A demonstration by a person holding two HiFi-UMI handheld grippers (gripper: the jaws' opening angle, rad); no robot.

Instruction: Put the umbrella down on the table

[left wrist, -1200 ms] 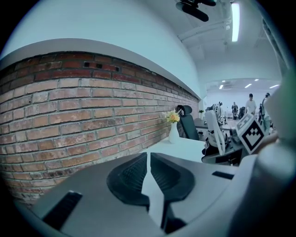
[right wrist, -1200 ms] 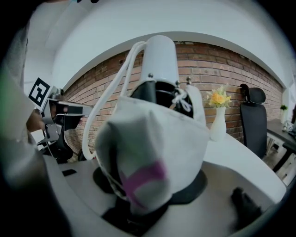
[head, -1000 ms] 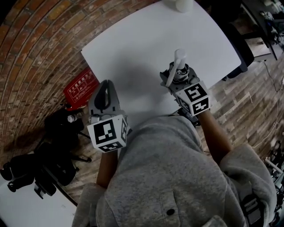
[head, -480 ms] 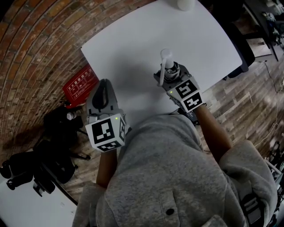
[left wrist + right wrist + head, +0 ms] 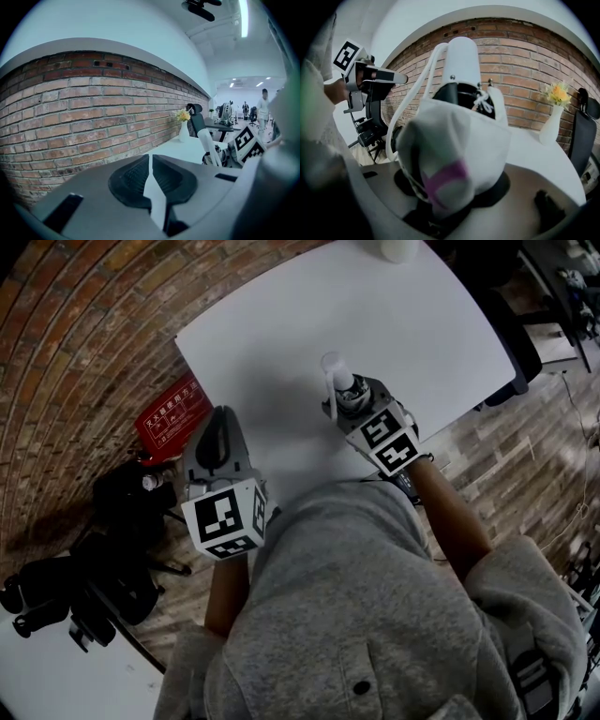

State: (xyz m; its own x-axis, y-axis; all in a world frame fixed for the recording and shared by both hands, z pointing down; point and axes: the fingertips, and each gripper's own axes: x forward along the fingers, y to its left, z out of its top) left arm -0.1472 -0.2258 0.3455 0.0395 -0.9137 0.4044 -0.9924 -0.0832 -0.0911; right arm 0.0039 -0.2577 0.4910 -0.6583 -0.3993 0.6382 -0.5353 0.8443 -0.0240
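Right gripper: jaws clamped on the fabric bundle of a folded white umbrella. The handle and its looped strap stick out ahead of the jaws, angled down toward the white table. The umbrella is in the grip over the near part of the tabletop. I can't tell if the handle tip touches yet.

Left gripper: pads together with only a slit between them, nothing held. It sits well off to the right gripper's left, at the table's near edge.

Step in hand (judgement): lowering to place. Best to level the umbrella so its whole length meets the top, then part the jaws only once it rests. The round bundle may roll, and the strap could snag a jaw on withdrawal.

Room: bare tabletop ahead of and to both sides of the right gripper. A white vase with flowers stands far ahead at the far edge. The near edge is just behind the gripper, so place forward, not back. The brick wall lies beyond the left gripper.
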